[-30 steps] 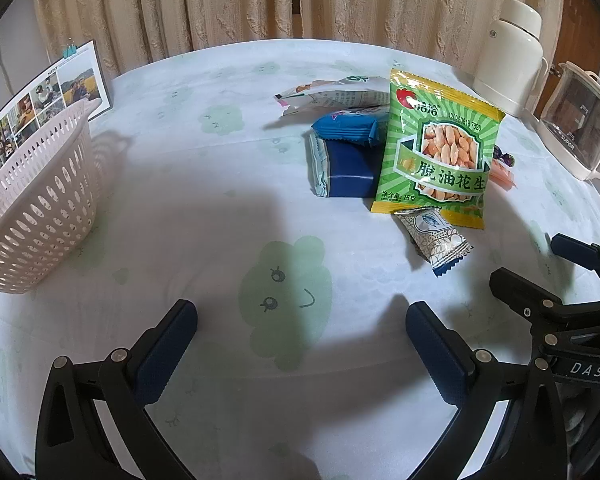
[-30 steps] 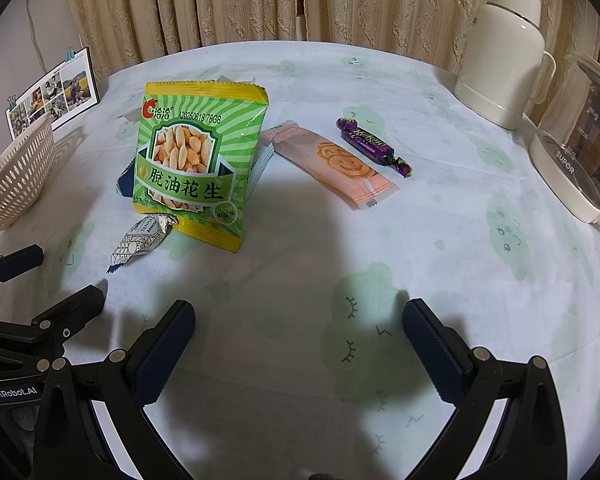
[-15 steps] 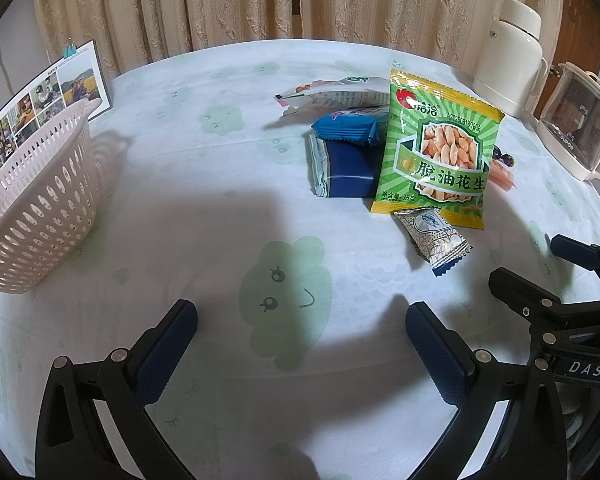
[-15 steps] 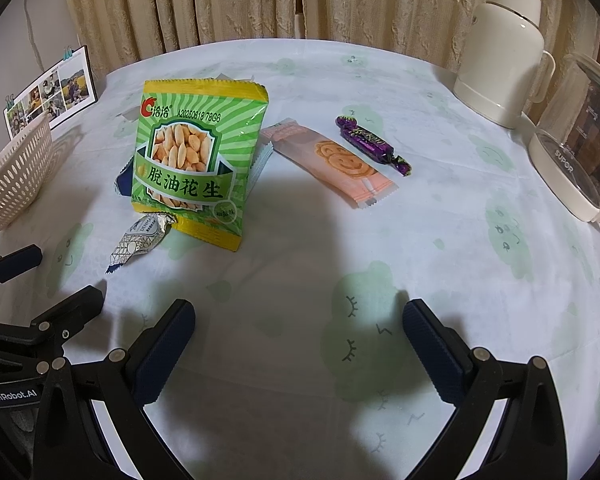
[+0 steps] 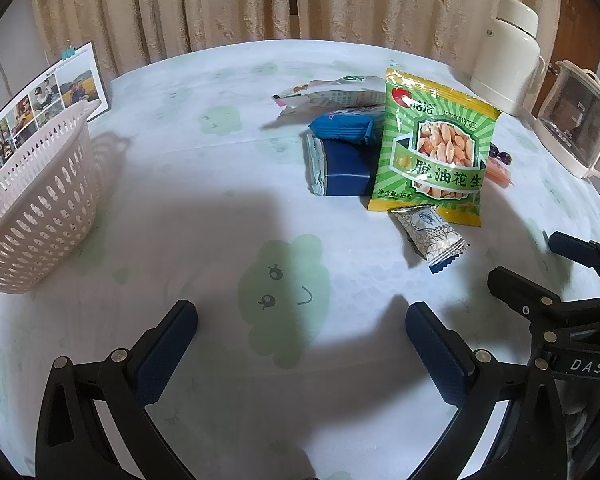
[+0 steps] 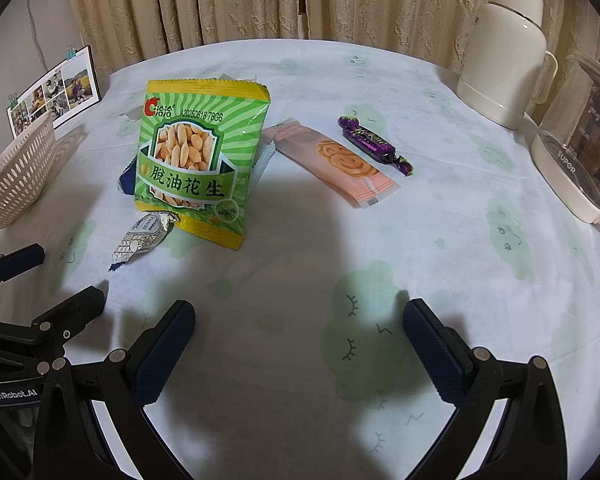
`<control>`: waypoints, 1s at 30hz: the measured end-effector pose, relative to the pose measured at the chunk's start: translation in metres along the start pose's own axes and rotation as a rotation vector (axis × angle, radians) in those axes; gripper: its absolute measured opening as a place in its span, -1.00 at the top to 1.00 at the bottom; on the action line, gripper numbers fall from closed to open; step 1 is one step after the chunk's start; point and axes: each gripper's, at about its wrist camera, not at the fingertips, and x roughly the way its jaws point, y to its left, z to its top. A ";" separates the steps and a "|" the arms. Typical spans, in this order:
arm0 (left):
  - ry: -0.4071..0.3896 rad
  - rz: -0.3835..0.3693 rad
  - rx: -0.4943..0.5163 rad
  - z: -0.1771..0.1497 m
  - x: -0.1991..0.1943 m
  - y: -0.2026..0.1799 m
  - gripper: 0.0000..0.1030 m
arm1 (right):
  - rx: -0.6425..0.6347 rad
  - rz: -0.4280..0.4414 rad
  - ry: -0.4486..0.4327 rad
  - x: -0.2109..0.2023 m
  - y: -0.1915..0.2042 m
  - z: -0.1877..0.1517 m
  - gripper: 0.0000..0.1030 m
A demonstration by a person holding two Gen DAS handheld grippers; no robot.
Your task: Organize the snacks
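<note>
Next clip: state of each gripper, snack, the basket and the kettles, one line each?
left gripper: open, empty, above the table
right gripper: open, empty
white basket: no snacks visible inside; interior mostly hidden
green peanut bag: sealed, propped up on the blue packets
blue packets: stacked, closed
silver candy: wrapped, flat
orange biscuit packet: sealed, flat
purple candy: wrapped
thermos: lid on
glass kettle: lid on

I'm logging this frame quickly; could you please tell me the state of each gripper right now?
Left gripper: open, holding nothing, above the tablecloth.
Right gripper: open, holding nothing, above the tablecloth.
</note>
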 end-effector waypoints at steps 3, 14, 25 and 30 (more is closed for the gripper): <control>0.002 -0.001 0.002 0.001 0.000 -0.001 -1.00 | 0.002 0.002 -0.001 0.000 0.000 0.000 -1.00; 0.007 -0.002 0.008 -0.002 0.000 -0.003 -1.00 | 0.035 0.048 -0.020 -0.006 -0.005 0.000 -1.00; -0.004 -0.037 0.003 -0.001 -0.004 0.005 -1.00 | 0.168 0.186 -0.092 -0.015 -0.033 -0.002 -1.00; -0.053 -0.003 -0.039 -0.001 -0.012 0.012 -1.00 | 0.172 0.215 -0.135 -0.022 -0.037 -0.002 -1.00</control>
